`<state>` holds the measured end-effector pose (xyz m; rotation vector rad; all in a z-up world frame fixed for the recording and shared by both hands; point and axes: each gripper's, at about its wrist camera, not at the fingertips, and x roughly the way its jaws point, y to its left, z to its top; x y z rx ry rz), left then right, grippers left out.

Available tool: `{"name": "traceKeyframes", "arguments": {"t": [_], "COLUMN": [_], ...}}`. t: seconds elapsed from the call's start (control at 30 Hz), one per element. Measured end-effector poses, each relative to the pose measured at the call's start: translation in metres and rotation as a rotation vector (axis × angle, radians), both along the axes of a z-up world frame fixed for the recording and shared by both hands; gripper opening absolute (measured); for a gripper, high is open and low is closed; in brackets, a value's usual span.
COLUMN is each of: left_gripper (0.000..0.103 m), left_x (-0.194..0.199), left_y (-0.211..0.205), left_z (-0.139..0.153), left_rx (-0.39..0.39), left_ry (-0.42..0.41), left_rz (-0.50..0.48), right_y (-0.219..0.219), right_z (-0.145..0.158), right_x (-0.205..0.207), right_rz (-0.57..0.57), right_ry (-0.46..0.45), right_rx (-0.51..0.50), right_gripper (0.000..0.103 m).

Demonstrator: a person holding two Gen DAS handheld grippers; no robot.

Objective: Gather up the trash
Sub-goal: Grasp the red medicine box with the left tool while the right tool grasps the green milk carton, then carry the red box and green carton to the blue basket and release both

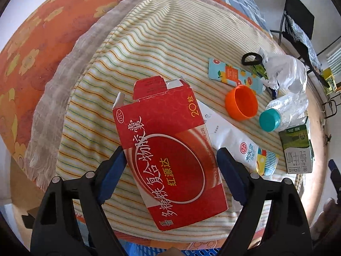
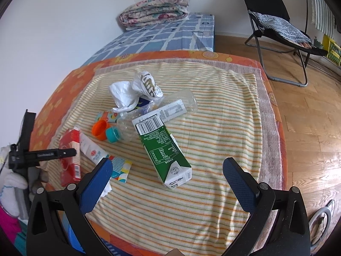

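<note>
**Striped towel, trash spread out**

Striped towel (image 1: 170,42) carries the trash. Left gripper (image 1: 170,166) straddles the red medicine box (image 1: 168,149), jaws wide, not clamped. Right gripper (image 2: 168,183) hangs released before the green milk carton (image 2: 164,149); orange cap (image 2: 100,130) and plastic bottle (image 2: 157,111) lie beyond.

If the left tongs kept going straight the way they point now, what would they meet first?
Most likely the red box on the striped towel. It lies between the open left tongs, whose pads do not seem to press it yet. Depth is hard to judge in this view.
</note>
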<state>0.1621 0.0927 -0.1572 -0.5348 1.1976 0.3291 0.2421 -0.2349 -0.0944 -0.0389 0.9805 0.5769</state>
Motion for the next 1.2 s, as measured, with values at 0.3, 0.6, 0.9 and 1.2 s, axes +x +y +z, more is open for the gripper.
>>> {"name": "traceKeyframes", "arguments": {"t": [0.3,0.6,0.9,1.2], "left_gripper": [0.086,0.086,0.086,0.086], "left_x": [0.003,-0.009,-0.030,-0.062], "left_y": [0.000,-0.012,-0.021,-0.041], "left_z": [0.010,0.038,0.063,0.090], "left_rx": [-0.036,0.025,0.067,0.108], "left_ry": [-0.053,-0.124,-0.185,-0.260], "left_rz": [-0.011,-0.071,-0.095,-0.150], "right_y": [0.010,0.043,0.055,0.034], "right_z": [-0.020,-0.035,-0.042,-0.003], "right_x": [0.019,0.026,0.017,-0.024], "right_rz": [-0.025,0.032,0.050,0.041], "right_ry": [0.036,0.031,0.029,-0.036], "right_rx": [-0.046,-0.114,-0.168,-0.085], "right_gripper": [0.103,0.091,0.044,0.042]}}
